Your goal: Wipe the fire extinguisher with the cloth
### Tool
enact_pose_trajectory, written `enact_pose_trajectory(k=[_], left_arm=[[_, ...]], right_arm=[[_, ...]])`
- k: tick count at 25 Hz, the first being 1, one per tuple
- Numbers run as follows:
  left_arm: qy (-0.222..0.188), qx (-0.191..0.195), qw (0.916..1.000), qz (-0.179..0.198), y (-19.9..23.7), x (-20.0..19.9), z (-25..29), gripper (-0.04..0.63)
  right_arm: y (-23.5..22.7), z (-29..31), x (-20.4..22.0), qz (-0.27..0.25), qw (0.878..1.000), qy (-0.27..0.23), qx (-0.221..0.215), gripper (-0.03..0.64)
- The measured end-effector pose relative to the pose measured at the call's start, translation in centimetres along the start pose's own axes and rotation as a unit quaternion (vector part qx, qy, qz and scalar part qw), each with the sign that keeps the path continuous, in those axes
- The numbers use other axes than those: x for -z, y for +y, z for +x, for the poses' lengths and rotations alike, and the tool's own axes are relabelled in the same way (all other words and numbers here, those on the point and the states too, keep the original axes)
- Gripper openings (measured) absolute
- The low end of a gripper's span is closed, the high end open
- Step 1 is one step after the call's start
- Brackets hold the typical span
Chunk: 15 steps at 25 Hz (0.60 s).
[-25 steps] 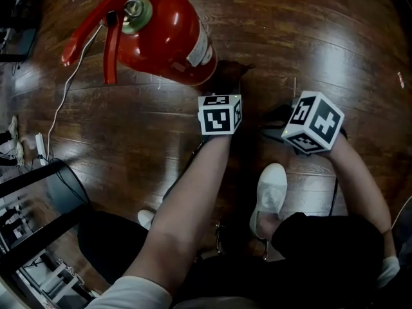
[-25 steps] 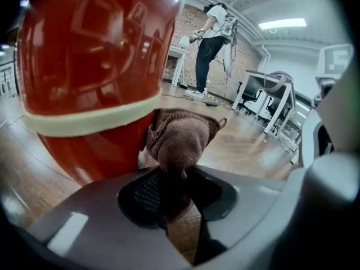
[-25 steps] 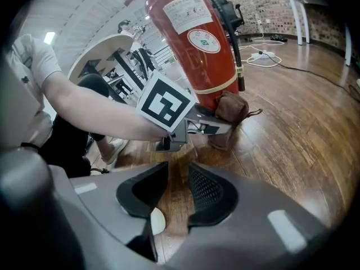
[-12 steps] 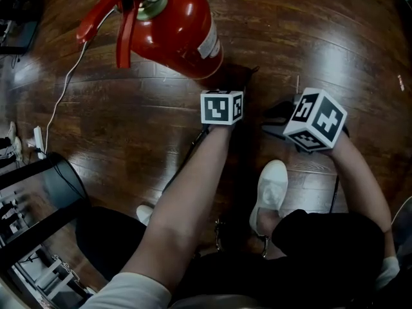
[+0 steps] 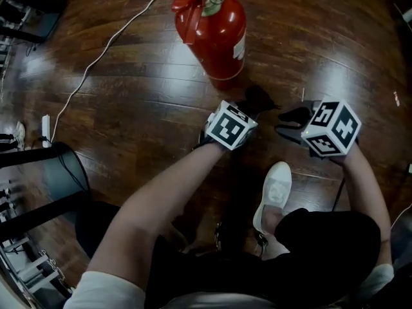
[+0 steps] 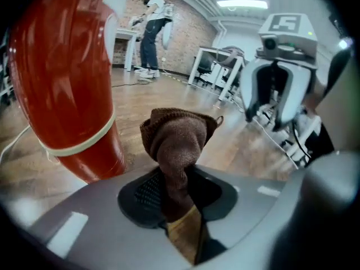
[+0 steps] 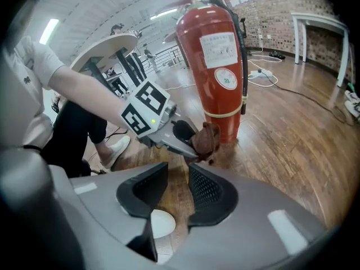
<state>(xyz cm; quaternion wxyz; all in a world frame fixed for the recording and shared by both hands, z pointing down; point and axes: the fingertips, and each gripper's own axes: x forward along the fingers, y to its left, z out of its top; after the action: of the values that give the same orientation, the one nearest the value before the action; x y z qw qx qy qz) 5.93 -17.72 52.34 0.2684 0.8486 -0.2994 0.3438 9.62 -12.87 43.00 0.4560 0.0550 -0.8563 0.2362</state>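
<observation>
The red fire extinguisher (image 5: 215, 34) stands upright on the dark wood floor, with a white label and a pale band near its base. My left gripper (image 5: 253, 107) is shut on a brown cloth (image 5: 259, 98) just in front of the extinguisher's base, a short gap away. In the left gripper view the cloth (image 6: 177, 142) sticks up from between the jaws, and the extinguisher (image 6: 62, 77) fills the left side. My right gripper (image 5: 284, 120) is to the right, open and holding nothing. The right gripper view shows the extinguisher (image 7: 216, 66), the left gripper (image 7: 194, 143) and the cloth (image 7: 207, 139).
A white cable (image 5: 109, 44) runs across the floor at the upper left to a power strip (image 5: 46, 127). A black frame (image 5: 51, 185) stands at the left. The person's white shoe (image 5: 273, 195) is under the grippers. Tables (image 6: 216, 66) and a standing person (image 6: 152, 32) are far off.
The head view has shifted, so the extinguisher sits farther up and looks more upright. My left gripper has come away from the extinguisher's base and rolled. The right gripper barely moved.
</observation>
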Motion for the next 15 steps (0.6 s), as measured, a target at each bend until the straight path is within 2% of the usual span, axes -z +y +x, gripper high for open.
enact_pose_trajectory(k=[3, 7, 10, 13, 15], left_arm=[[0.030, 0.041, 0.9955, 0.080, -1.7, 0.1, -5.1, 0.098], [0.039, 0.063, 0.9872, 0.141, -3.2, 0.5, -14.4, 0.098], [-0.008, 0.061, 0.9837, 0.169, -4.0, -1.5, -21.9, 0.098], [-0.064, 0.066, 0.9818, 0.166, -6.8, -2.4, -29.6, 0.098], [-0.082, 0.062, 0.9789, 0.176, -8.7, -1.9, -34.0, 0.098]], right_arm=[[1.6, -2.3, -0.4, -0.010, 1.000, -0.001, 0.023, 0.118], [4.1, -5.1, -0.1, -0.022, 0.999, 0.002, 0.047, 0.120], [5.3, -8.0, -1.3, -0.041, 0.996, -0.011, 0.076, 0.121], [8.5, -10.8, -2.9, -0.059, 0.993, -0.038, 0.095, 0.121], [11.4, -12.7, -4.3, -0.073, 0.990, -0.060, 0.102, 0.121]])
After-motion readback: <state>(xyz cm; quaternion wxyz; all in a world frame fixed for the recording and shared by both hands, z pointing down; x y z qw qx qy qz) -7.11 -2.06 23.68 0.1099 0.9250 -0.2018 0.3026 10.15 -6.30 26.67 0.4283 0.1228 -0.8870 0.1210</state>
